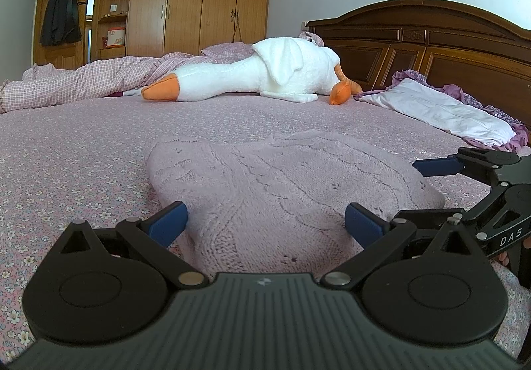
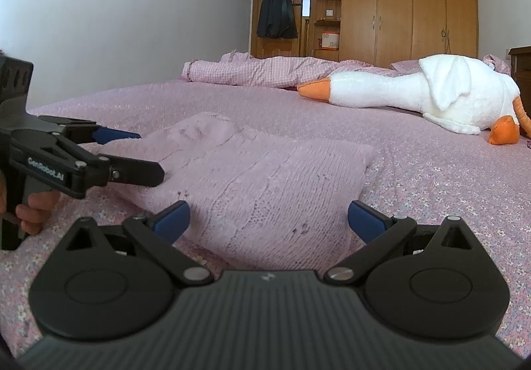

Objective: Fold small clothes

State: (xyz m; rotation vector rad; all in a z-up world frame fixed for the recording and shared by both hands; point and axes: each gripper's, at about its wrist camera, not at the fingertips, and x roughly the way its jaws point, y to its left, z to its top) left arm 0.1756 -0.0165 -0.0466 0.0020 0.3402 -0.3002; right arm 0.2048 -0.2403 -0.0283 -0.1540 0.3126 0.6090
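1. While both tools sit low over the bed (image 1: 83,144), the left gripper (image 1: 265,225) stands with its jaws spread wide, holding nothing; the near edge of the pink knitted garment (image 1: 282,190) lies between its blue pads (image 1: 167,224) without being pinched.

2. Moving rightward, the garment lies on the flowered sheet in a compact, already doubled-looking block, its knit thick and soft. From the right wrist view it shows as a raised, cushion-like slab (image 2: 259,177) with one corner pointing toward the far side.

3. Next along, the right gripper (image 2: 268,220) is likewise released, jaws wide apart and gripping nothing, the cloth's near edge lying between them. In the left view its fingers (image 1: 434,165) hover at the garment's right edge; whether they touch the knit I cannot tell.

4. Risks from here, as I judge them:
   - Loose knit may slip from a shallow pinch, so the fold sags or opens.
   - A pad closing on only the top layer would peel it off and undo the stack.
   - Pressed too low, a pad could catch the sheet along with the garment and drag both.
   - Uneven lifting by the two tools would skew the edges.

5. Farthest right, the plush goose (image 2: 415,94) and a pillow (image 1: 438,111) lie well apart from the work, unlikely to interfere.
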